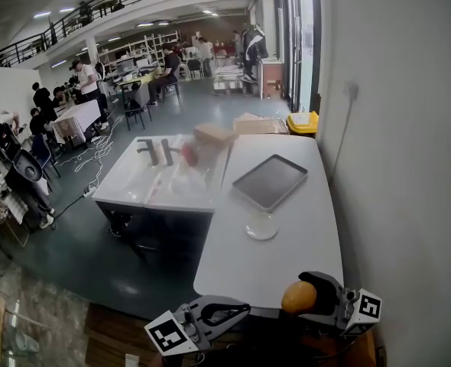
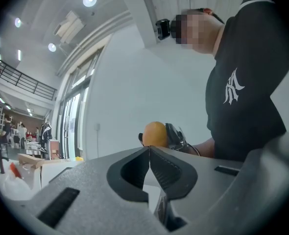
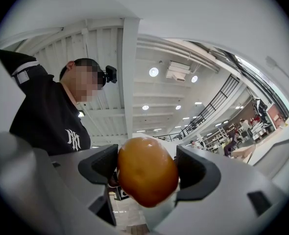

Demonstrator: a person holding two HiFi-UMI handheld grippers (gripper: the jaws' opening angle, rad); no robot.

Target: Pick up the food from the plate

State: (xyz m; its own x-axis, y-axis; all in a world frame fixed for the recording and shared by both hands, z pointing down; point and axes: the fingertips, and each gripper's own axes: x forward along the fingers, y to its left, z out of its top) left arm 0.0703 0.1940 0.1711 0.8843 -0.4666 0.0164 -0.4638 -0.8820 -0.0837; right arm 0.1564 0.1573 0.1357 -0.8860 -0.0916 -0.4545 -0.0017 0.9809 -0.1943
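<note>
Left gripper (image 1: pixel 237 310): low in the head view, over the near edge of the white rectangular table (image 1: pixel 287 262). Its marker cube faces the camera. In the left gripper view the two dark jaw pads are pressed together along their full length, with nothing between them.

Ahead of both grippers and well apart from them, a small round pale plate (image 1: pixel 261 225) sits on the table with nothing on it. Farther ahead, beyond the plate, a dark grey rectangular tray (image 1: pixel 270 180) lies flat at an angle to the table edge. Ahead and to the left of the left gripper, a white counter with two dark upright fittings (image 1: pixel 157 176) abuts the table.

Right gripper (image 1: pixel 311 289): to the right of the left gripper, at the near right corner of the table. Its jaws are spread around a smooth, rounded orange-yellow piece of food (image 3: pixel 147 177) and pinch it from both sides. The food is clear of the plate and off the table. It fills the gap between the pads and bulges out past their tips. From the left gripper view the same food shows just beyond the left jaw tips.

Behind both grippers: a person in a black T-shirt with a white emblem (image 3: pixel 51 126).
</note>
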